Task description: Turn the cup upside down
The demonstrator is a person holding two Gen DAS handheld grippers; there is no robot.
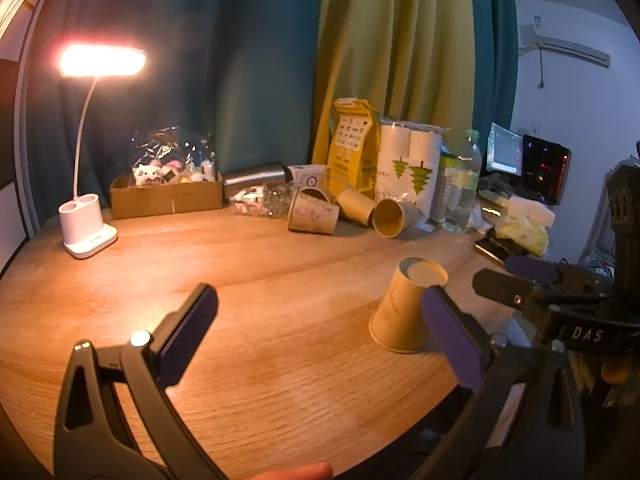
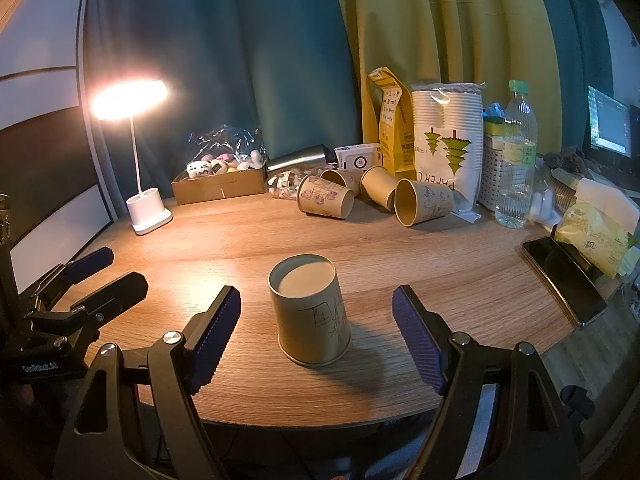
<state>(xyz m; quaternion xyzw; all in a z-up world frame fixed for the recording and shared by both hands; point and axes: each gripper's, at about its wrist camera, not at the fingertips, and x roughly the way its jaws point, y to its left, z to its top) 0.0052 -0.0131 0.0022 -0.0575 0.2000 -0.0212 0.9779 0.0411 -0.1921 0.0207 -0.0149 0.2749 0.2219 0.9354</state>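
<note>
Sitting upside down (base up) on table [image 2: 460,272]: cup [image 2: 310,312], between right hand-held gripper [image 2: 316,326] fingers, untouched. Both gaping wide, left hand-held gripper [image 1: 320,336] holding nothing.

Item colours as you had them. Cup [image 2: 310,314], centre of the frame: tan paper with a dark line drawing, pale base uppermost. Your gripper pads [image 2: 216,334], lower frame: purple, ribbed, on black arms. Table [image 2: 420,268]: warm wood grain. Curtains [image 2: 440,32], upper frame: teal beside olive-yellow. Lamp [image 2: 149,210], left: white, glowing amber. Paper-cup sleeve [image 2: 446,148], upper right: white with green tree motifs.
</note>
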